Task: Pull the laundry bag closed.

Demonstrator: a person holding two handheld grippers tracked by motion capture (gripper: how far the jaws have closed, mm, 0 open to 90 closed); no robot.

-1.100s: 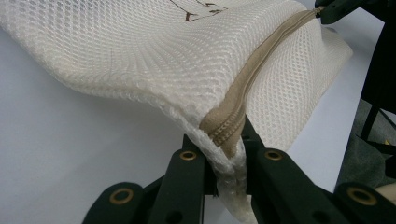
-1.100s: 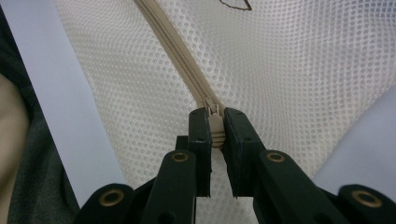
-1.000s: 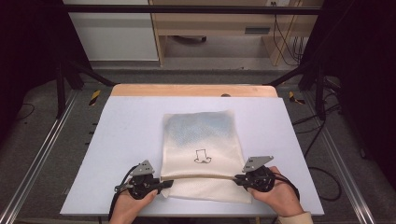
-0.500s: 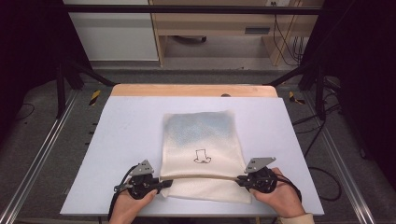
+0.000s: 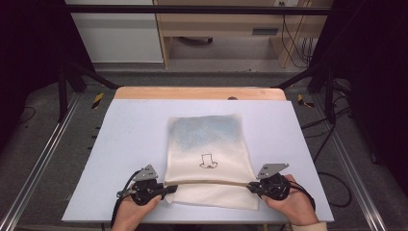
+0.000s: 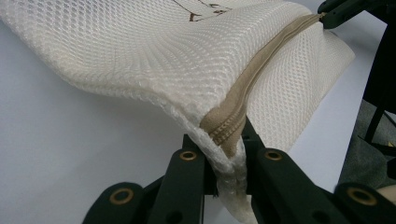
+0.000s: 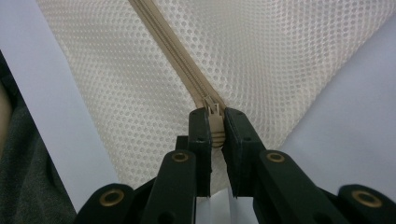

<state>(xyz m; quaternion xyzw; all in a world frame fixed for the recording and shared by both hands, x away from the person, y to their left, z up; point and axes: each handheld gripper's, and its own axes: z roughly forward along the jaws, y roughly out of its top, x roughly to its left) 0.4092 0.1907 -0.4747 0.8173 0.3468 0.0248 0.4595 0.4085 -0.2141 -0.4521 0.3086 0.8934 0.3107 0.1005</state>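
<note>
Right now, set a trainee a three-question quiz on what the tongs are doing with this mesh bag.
1. True or false: the left tongs are clamped on the end of the mesh bag where the zipper stops.
2. What do the right tongs pinch? A) a bag corner B) the zipper pull C) nothing
3. Fill in: the bag lies on the white ____, with a small drawing on its upper face.

Key: 1 true; 2 B; 3 table.
</note>
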